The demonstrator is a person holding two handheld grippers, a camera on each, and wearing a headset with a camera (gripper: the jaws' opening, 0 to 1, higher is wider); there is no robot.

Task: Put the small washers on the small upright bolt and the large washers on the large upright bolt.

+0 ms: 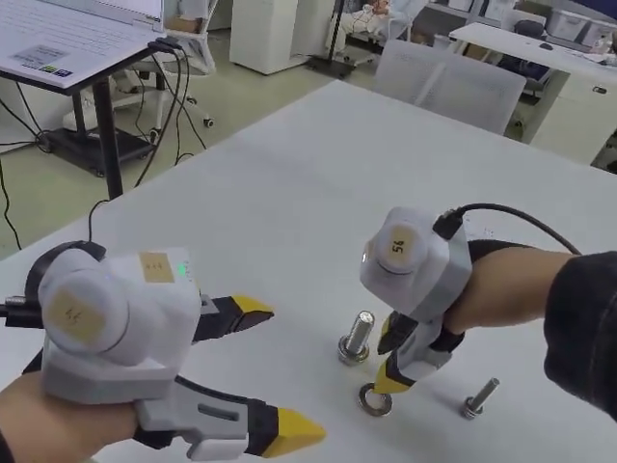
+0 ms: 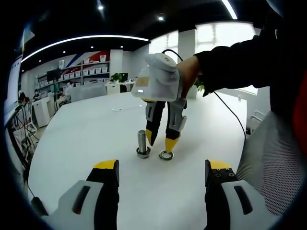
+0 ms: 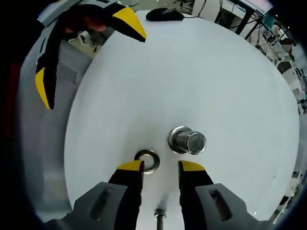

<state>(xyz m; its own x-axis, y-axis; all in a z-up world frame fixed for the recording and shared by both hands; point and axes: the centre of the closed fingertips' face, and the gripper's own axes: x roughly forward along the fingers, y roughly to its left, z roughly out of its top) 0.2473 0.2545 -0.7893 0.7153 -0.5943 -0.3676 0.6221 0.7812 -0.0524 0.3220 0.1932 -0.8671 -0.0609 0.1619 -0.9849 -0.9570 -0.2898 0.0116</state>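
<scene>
Office room, matte white worktop w/ a smooth finish. A laptop sat on a black stand at far left, and a grey chair stood at the far edge.

Near centre the large bolt stood upright: shiny steel, round shank, wider round base on the worktop. Just beside it lay a washer, a thin steel ring flat on the surface, apart from the bolt. The small bolt, thin and silvery, was a bit further right. It looked tilted in the head view; couldn't tell if standing or lying.

The right gripper pointed down over the washer: grey plastic body, black jaws w/ yellow wedge tips. Its jaws were narrowly apart w/ nothing btwn them. In the right gripper view one tip sat right at the washer's rim; touching or not, couldn't tell.

The left gripper hung low at near left, well apart from the bolts, same grey and yellow build. Its jaws were spread wide, holding nothing.
</scene>
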